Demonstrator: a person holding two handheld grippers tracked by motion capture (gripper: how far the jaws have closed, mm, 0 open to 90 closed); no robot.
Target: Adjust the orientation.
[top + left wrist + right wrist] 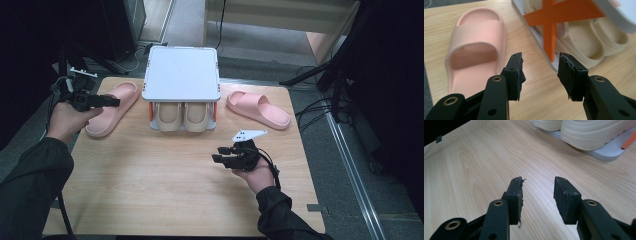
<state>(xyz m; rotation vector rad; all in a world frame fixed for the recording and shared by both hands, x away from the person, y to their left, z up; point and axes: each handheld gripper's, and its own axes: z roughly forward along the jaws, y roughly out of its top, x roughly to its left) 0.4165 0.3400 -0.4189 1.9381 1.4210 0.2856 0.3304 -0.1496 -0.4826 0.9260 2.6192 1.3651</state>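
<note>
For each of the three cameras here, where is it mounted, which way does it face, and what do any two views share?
High view: above the person's side, looking down on the wooden table; both forearms, left gripper and right gripper show.
Left gripper view: along its open jaws toward the pink foam slipper and the white shoe rack with orange braces.
Right gripper view: along its open jaws, low over the table, toward the cream slippers.
Shared: rack and cream slippers.

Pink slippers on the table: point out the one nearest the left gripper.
The pink slipper left of the white rack, beside the left gripper. The other pink slipper lies right of the rack.
</note>
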